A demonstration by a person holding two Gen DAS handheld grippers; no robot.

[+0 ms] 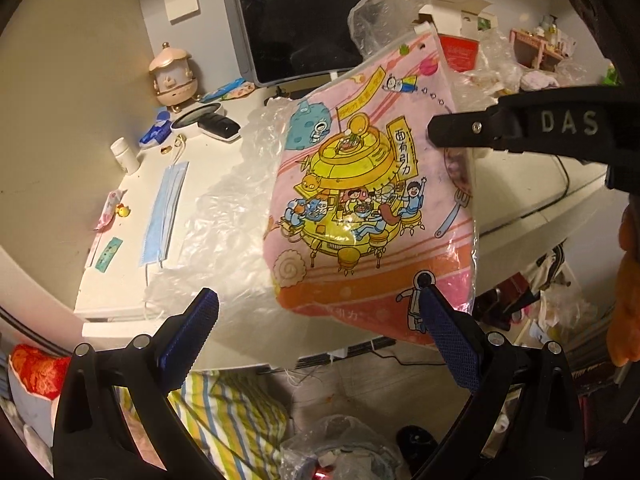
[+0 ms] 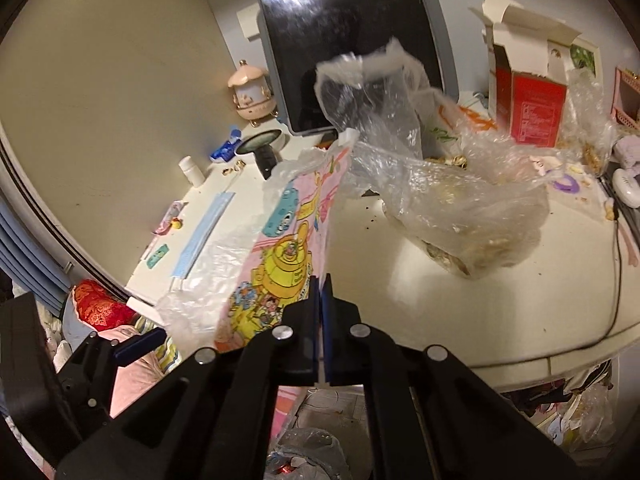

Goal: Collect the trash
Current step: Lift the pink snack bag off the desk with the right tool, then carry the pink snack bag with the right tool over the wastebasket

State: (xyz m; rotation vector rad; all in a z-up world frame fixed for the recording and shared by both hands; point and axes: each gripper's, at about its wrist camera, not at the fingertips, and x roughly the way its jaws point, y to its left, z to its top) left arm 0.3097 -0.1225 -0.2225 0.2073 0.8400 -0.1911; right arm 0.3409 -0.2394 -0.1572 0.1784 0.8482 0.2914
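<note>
Pink wrapper held above the desk
The right gripper (image 2: 321, 280) was clamped on the pink wrapper's (image 1: 360, 184) edge; the left gripper (image 1: 320, 320) gaped below it, holding nothing.

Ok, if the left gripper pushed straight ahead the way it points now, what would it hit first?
Most likely the pink cartoon wrapper, which the right gripper holds up right in front of the open left gripper. The crinkled clear plastic trails beside it. Depth is hard to judge, but the wrapper looks nearest.

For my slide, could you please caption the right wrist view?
Right gripper shut on pink cartoon snack bag, raised above cluttered white desk.
</note>
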